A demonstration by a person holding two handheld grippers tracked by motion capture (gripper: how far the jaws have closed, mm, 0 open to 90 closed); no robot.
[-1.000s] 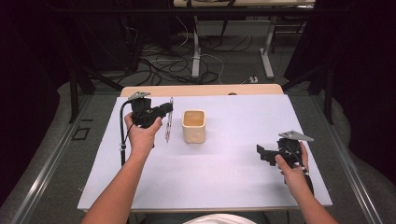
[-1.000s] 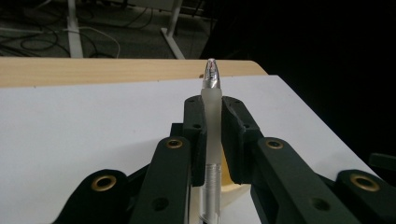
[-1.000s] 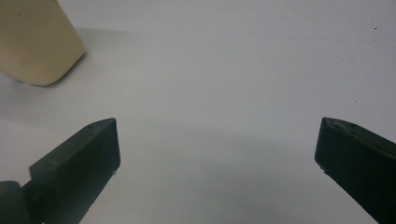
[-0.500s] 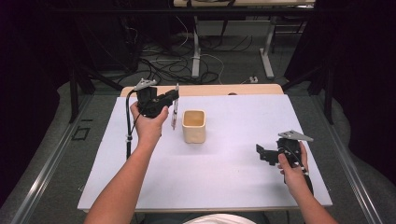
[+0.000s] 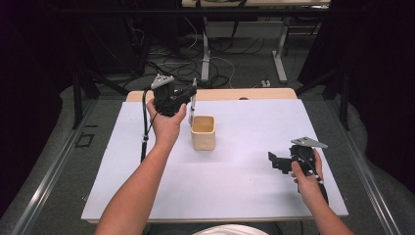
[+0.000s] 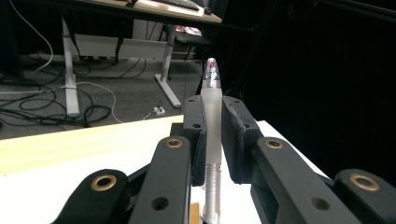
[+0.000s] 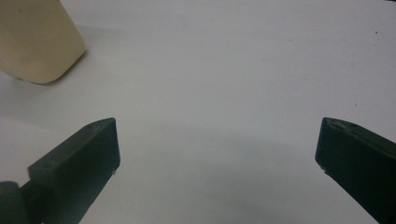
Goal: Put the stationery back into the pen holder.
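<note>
The left gripper (image 5: 188, 93) is up in the air near the far edge of the table (image 5: 244, 196). Its jaws are squeezed tight on a pen (image 5: 194, 100). The pen stands almost straight up and down between them. Its low end hangs just above the back left corner of the cup (image 5: 203, 132), close to the rim. In the left gripper view the pen (image 6: 211, 140) is frosty white with a clear tip on top, and the two black jaws press on it from both sides. The left hand (image 5: 166, 125) holds the gripper from below, and a black cable hangs down from it to the table.

The cup is a small cream one, with its open top showing. It stands on the white table, a bit left of the middle.

The right gripper (image 5: 275, 160) is low over the table on the right side, well apart from the cup. Its jaws are wide open with nothing between them. In the right gripper view, white table shows in the gap and the cup (image 7: 37, 42) sits in the top left corner.
</note>
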